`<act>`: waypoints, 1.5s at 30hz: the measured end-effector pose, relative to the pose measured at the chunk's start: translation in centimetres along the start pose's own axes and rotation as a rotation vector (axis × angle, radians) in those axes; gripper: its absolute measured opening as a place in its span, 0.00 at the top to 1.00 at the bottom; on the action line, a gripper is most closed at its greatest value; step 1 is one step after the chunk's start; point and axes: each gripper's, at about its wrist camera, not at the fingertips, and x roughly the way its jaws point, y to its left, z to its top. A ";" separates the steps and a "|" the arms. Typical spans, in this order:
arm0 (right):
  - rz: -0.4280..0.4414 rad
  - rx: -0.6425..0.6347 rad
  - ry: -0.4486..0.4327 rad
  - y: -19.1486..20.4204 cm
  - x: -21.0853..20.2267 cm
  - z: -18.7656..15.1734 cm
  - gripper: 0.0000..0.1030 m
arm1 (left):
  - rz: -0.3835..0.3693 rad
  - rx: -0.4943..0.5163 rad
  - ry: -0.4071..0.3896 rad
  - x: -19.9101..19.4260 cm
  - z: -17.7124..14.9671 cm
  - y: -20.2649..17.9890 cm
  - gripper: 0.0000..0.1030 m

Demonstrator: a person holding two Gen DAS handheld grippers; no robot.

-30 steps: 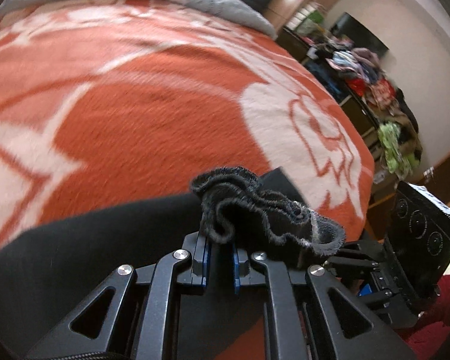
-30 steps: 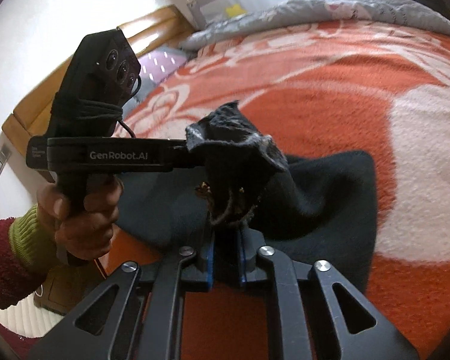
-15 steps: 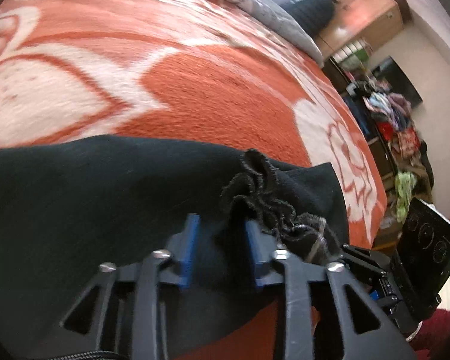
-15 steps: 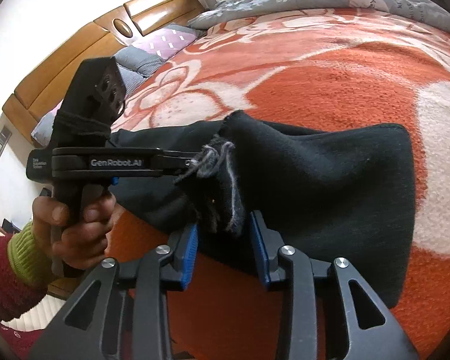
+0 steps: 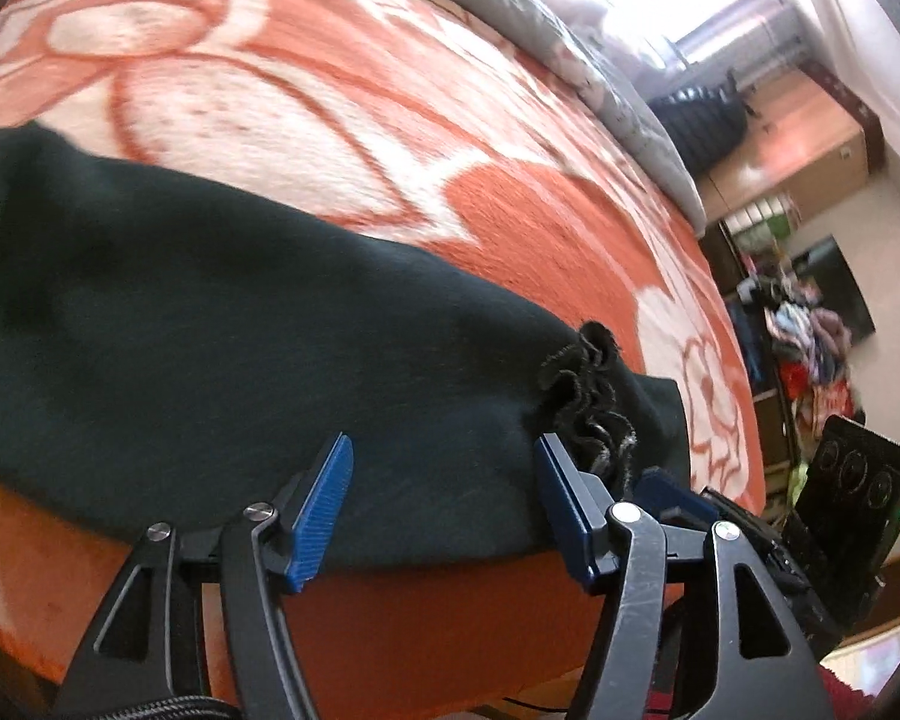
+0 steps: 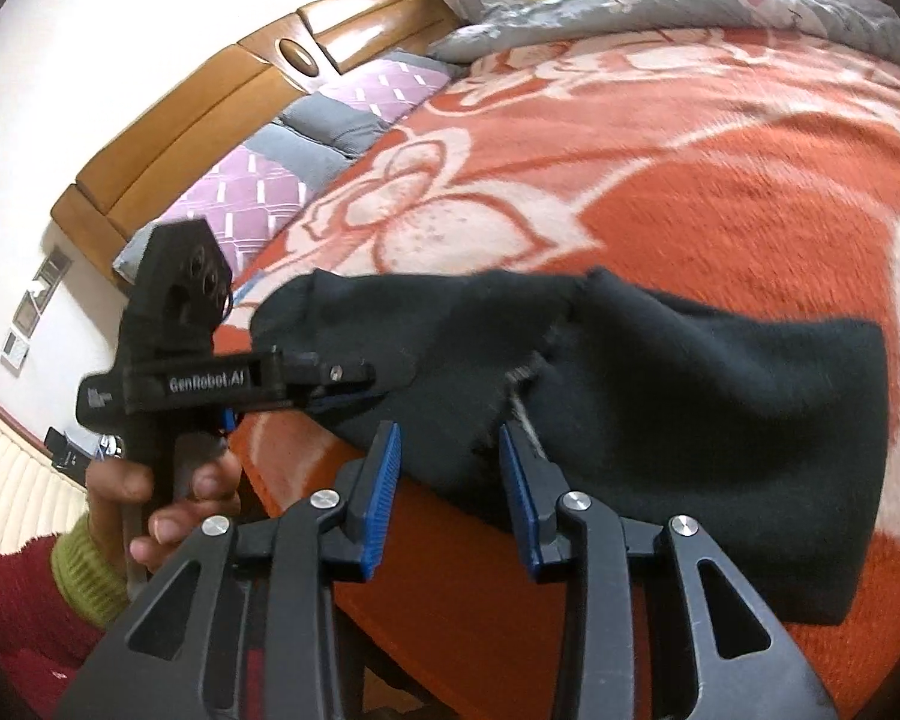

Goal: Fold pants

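Observation:
The black pants point(image 5: 222, 324) lie folded along the near edge of the bed, also in the right wrist view point(image 6: 690, 372). A frayed cuff point(image 5: 588, 396) sits bunched on top at the right end. My left gripper point(image 5: 444, 480) is open with its blue pads over the near edge of the pants, holding nothing. My right gripper point(image 6: 450, 468) is open and empty at the near edge of the pants beside a frayed seam point(image 6: 522, 384). The left gripper also shows in the right wrist view point(image 6: 342, 384), at the left end of the pants.
The orange and white floral blanket point(image 5: 390, 120) covers the bed. A grey duvet point(image 6: 660, 6) lies at the far side. Purple and grey pillows point(image 6: 306, 150) rest against the wooden headboard point(image 6: 228, 90). A cluttered shelf of clothes point(image 5: 804, 336) stands beyond the bed.
Both grippers were shut on the bunched cuffs a second ago; both have opened and let go. The pants now lie flat on the bed and the grippers have drawn back slightly.

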 end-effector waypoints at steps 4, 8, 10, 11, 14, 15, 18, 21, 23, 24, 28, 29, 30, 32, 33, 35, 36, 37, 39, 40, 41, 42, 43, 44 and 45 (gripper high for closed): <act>0.015 -0.023 0.007 1.1 1.0 1.2 0.64 | 0.022 -0.051 -0.046 -2.5 -0.5 1.5 0.38; 0.032 -0.044 0.014 2.1 2.3 2.3 0.64 | 0.064 -0.118 -0.098 -4.5 -1.3 3.1 0.36; 0.039 -0.059 0.023 2.6 3.2 2.9 0.64 | 0.082 -0.152 -0.117 -5.5 -1.9 4.0 0.36; 0.042 -0.067 0.028 2.8 3.6 3.1 0.64 | 0.088 -0.164 -0.120 -5.8 -1.9 4.5 0.36; 0.051 -0.089 0.042 3.6 4.9 4.1 0.64 | 0.111 -0.213 -0.134 -6.9 -2.4 6.2 0.36; 0.054 -0.093 0.044 3.8 5.2 4.4 0.64 | 0.123 -0.236 -0.144 -7.4 -2.5 6.9 0.36; 0.058 -0.115 0.054 4.5 6.2 5.4 0.64 | 0.134 -0.286 -0.171 -8.3 -2.6 8.3 0.36; 0.060 -0.145 0.075 5.1 7.6 6.5 0.64 | 0.132 -0.361 -0.193 -9.1 -2.6 10.2 0.36; 0.068 -0.156 0.094 5.7 8.8 7.4 0.64 | 0.131 -0.384 -0.196 -9.4 -2.5 10.9 0.35; 0.071 -0.168 0.108 6.0 9.5 7.9 0.63 | 0.148 -0.400 -0.199 -9.6 -2.4 11.4 0.35; 0.080 -0.213 0.157 7.3 12.4 9.4 0.61 | 0.179 -0.455 -0.224 -10.1 -2.2 13.0 0.32; 0.083 -0.225 0.170 7.6 13.0 9.7 0.61 | 0.183 -0.473 -0.226 -10.3 -2.3 13.9 0.32; 0.086 -0.246 0.191 8.0 14.0 10.2 0.61 | 0.182 -0.496 -0.225 -10.3 -2.2 14.7 0.32; 0.088 -0.281 0.222 8.7 15.6 10.8 0.61 | 0.182 -0.520 -0.225 -10.2 -2.2 15.7 0.32; 0.091 -0.291 0.232 8.9 16.1 11.1 0.61 | 0.177 -0.533 -0.227 -10.1 -2.0 16.3 0.32; 0.101 -0.328 0.267 9.6 17.9 11.9 0.61 | 0.178 -0.540 -0.229 -10.0 -1.7 17.0 0.32; 0.107 -0.355 0.291 10.1 18.9 12.2 0.61 | 0.182 -0.539 -0.228 -9.9 -1.6 17.1 0.31; 0.114 -0.378 0.314 10.5 19.8 12.5 0.61 | 0.187 -0.537 -0.226 -9.8 -1.3 17.2 0.31; 0.138 -0.413 0.353 11.0 21.6 13.0 0.61 | 0.191 -0.541 -0.229 -9.5 -1.0 17.5 0.29; 0.152 -0.426 0.373 11.2 22.5 13.2 0.61 | 0.188 -0.543 -0.235 -9.5 -0.9 17.6 0.28; 0.161 -0.436 0.392 11.3 23.5 13.4 0.61 | 0.189 -0.545 -0.238 -9.2 -0.5 17.5 0.28; 0.169 -0.446 0.414 11.4 24.5 13.6 0.61 | 0.192 -0.550 -0.242 -9.1 -0.4 17.7 0.28; 0.177 -0.454 0.441 11.3 25.5 13.7 0.61 | 0.193 -0.555 -0.245 -8.9 -0.2 17.8 0.28; 0.181 -0.458 0.464 11.3 26.2 13.7 0.61 | 0.193 -0.560 -0.249 -8.8 -0.1 18.0 0.28; 0.184 -0.468 0.505 11.2 27.5 13.7 0.61 | 0.193 -0.565 -0.254 -8.7 0.0 18.3 0.29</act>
